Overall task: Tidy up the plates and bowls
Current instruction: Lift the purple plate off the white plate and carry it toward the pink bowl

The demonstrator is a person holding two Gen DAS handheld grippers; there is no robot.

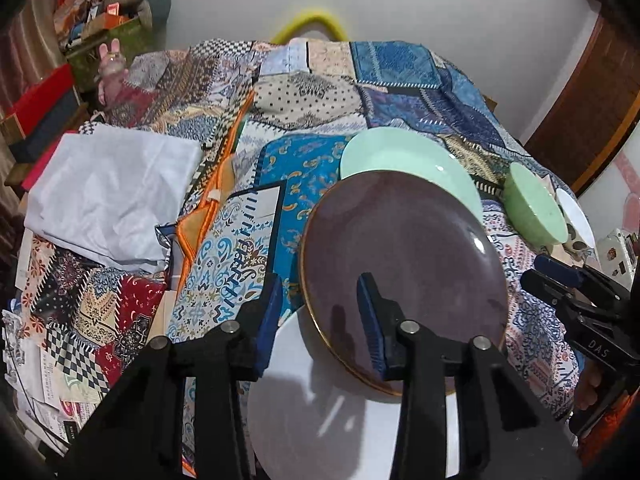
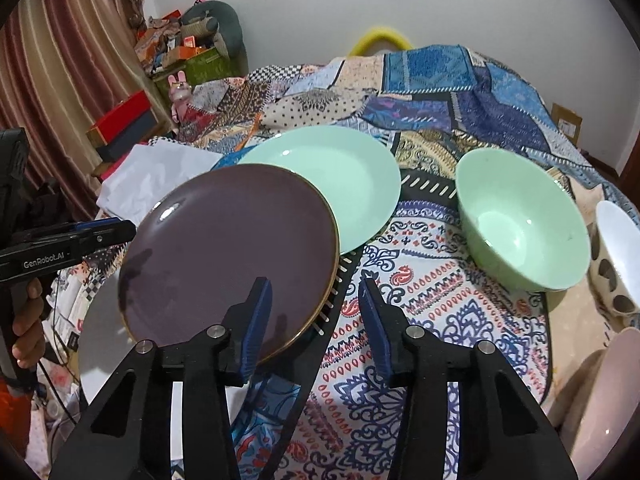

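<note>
Right, both tongs are down on the same dish; your left gripper (image 1: 320,284) stands with its jaws apart, straddling the near-left rim of the purple plate (image 1: 404,248); its right finger (image 1: 374,320) sits over the plate's face, its left finger (image 1: 266,320) just outside the rim, with a strip of the white plate (image 1: 320,412) showing between pad and rim, so no clamp there; your right gripper (image 2: 315,280) is the mirror case; jaws apart, left finger (image 2: 256,320) over the plate's near-right part, right finger (image 2: 374,320) outside the gold edge above the patchwork cloth (image 2: 440,320), a clear gap between that pad and the rim; nothing is pinched on either side. The purple plate lies tilted between the two tongs, its near part over the white plate and its far edge overlapping the mint plate (image 2: 344,176), which lies straight ahead of both tongs, beyond the purple one; the green bowl (image 2: 520,216) stands upright ahead and to the right of your right gripper, apart from the plates; just past it on the far right is a white bowl (image 2: 618,236) with dark spots on its outside; a pale pink dish (image 2: 600,400) sits close beside the right gripper, low at the right edge; whether it's a plate or a bowl I can't tell; a crumpled white sheet (image 1: 112,188) lies well to the left of your left gripper; your hand (image 2: 28,320) is around the left gripper's handle.
</note>
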